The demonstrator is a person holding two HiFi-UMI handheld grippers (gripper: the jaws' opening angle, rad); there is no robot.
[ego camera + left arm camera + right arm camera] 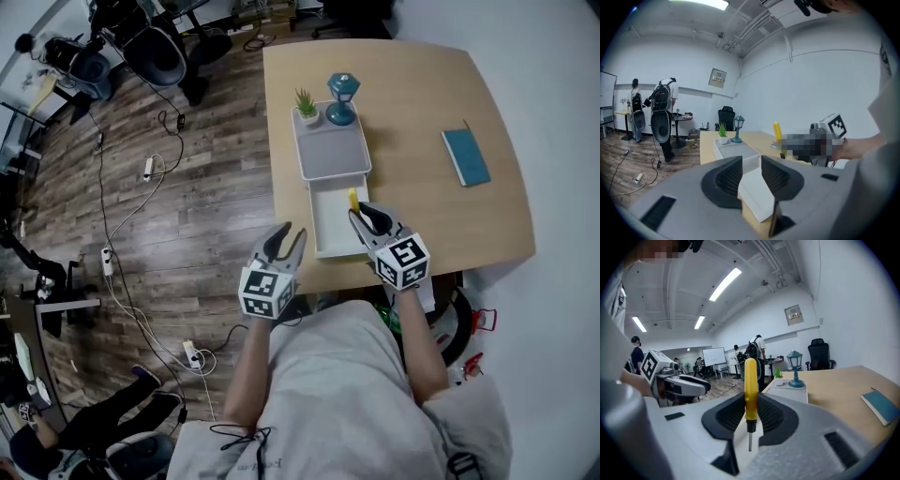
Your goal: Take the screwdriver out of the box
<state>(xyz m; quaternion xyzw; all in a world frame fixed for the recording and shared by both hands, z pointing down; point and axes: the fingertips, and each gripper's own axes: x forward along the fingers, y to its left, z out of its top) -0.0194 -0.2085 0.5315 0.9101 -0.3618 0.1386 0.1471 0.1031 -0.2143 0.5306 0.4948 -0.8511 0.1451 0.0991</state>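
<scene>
The right gripper (361,214) clenches the screwdriver (750,390) upright, apparently clear above the box (319,225) at mid-frame, leaving only the set-down, while the left gripper (286,230) has its jaws released and empty.

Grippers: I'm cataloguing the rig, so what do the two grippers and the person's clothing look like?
The left gripper and right gripper match: light grey bodies, black ribbed pads, and a white cube with black square markers each. The person wears a light grey short-sleeved shirt.
</scene>
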